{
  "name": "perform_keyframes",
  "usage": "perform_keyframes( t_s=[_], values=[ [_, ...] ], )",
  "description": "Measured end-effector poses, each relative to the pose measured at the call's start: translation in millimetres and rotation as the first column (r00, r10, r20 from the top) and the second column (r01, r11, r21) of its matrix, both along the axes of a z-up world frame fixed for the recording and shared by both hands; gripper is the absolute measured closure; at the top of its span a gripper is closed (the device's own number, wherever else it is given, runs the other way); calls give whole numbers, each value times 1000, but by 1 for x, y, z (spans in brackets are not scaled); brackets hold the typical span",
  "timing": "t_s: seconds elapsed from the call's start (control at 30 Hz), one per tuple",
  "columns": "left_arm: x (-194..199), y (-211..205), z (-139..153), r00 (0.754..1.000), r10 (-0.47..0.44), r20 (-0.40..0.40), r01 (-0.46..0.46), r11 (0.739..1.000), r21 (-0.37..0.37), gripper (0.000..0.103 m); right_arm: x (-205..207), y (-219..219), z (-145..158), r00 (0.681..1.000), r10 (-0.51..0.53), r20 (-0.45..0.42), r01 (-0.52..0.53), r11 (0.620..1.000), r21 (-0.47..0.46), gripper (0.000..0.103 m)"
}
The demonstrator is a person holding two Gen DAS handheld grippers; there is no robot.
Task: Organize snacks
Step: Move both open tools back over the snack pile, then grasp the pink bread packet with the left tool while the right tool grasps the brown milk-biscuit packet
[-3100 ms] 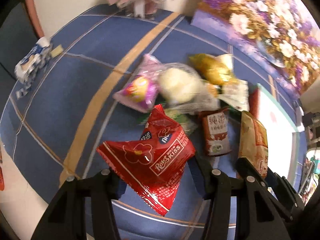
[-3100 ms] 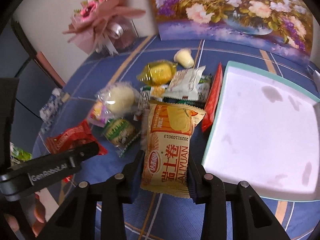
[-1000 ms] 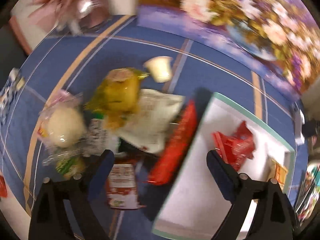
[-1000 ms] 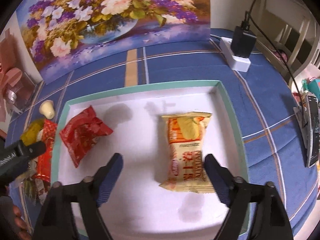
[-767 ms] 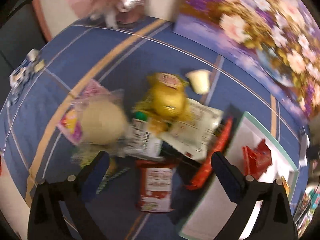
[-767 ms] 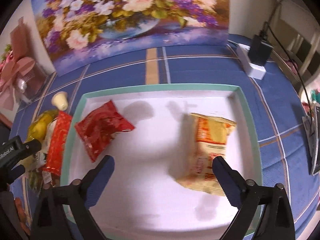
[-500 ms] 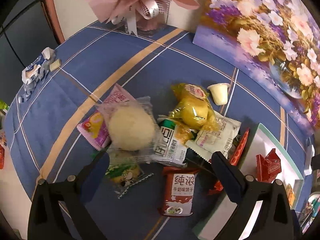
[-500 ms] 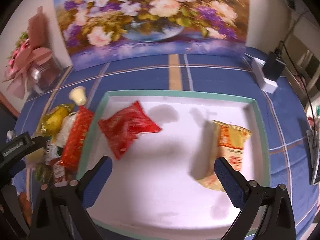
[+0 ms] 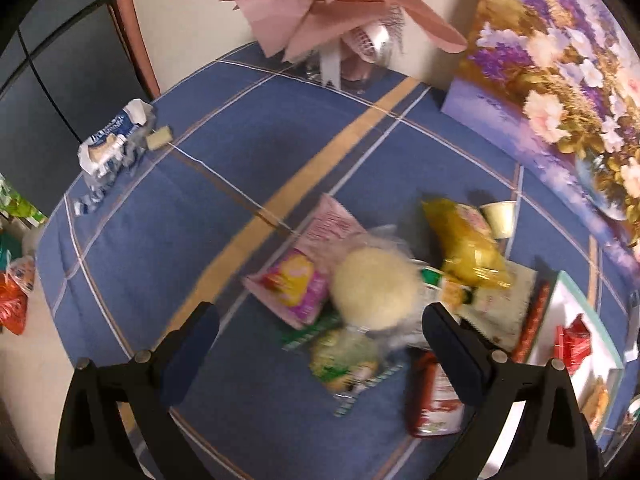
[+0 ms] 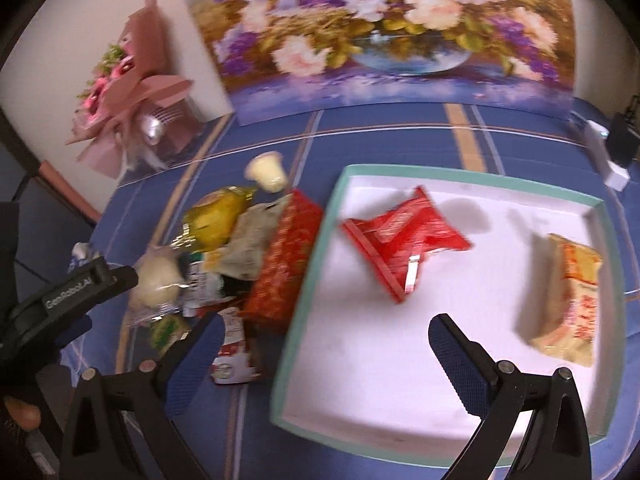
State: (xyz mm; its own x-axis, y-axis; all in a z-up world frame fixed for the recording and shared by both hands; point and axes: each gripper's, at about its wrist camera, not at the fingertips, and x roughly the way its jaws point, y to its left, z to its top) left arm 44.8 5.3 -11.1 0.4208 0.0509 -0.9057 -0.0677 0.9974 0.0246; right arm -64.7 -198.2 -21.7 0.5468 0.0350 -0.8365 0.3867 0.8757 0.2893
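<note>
A pile of snacks lies on the blue tablecloth: a pink packet (image 9: 298, 280), a clear-wrapped round bun (image 9: 376, 292), a green packet (image 9: 346, 358), a yellow packet (image 9: 466, 242), a small cup (image 9: 498, 218) and a red-white packet (image 9: 434, 400). A white tray (image 10: 360, 360) holds a red packet (image 10: 400, 240) and an orange packet (image 10: 568, 296). A long red packet (image 10: 286, 268) lies against the tray's left rim. My left gripper (image 9: 320, 344) is open and empty above the pile. My right gripper (image 10: 324, 348) is open and empty above the tray's left edge.
A flower painting (image 10: 380, 28) leans on the wall at the back. A pink bouquet (image 9: 336, 12) stands at the back left. A blue-white wrapper (image 9: 112, 144) lies near the table's left edge. A power strip (image 10: 604, 152) sits at the far right.
Both grippers let go of their packets, which now lie in the tray. Both have swung left; the left one is back over the pile, the right one over the tray's left edge.
</note>
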Motion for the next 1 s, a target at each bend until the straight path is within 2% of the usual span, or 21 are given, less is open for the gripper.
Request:
perform_keyframes(
  t_s=[0.17,0.3,0.47,0.57,0.67,0.8,0.9,1.0],
  values=[
    [7,20,-2,999,0,-34,-2,999,-46,2,14,25,-1,999,50,0,-50,999,-10,3],
    [13,36,-12,997,-16,-71,8,994,-105,2,26,51,-4,995,96,-1,-96,995,-11,13],
    [25,62,-34,989,23,-144,-48,984,-174,2,39,76,-17,989,141,-41,-142,990,-23,21],
    [30,68,-39,990,0,-143,-29,979,-203,2,45,85,-29,985,154,-81,-157,987,-28,27],
    [37,69,-42,991,-24,-133,-4,978,-206,2,50,92,-38,981,156,-111,-161,986,-35,32],
    [44,63,-51,989,-77,-127,55,984,-167,2,55,97,-49,977,156,-145,-164,985,-46,40],
    [51,60,-59,985,-102,-138,79,983,-164,3,57,99,-55,974,155,-165,-166,984,-58,41],
    [55,56,-67,982,-121,-148,96,981,-167,14,61,103,-62,969,159,-186,-175,982,-73,45]
  ],
)
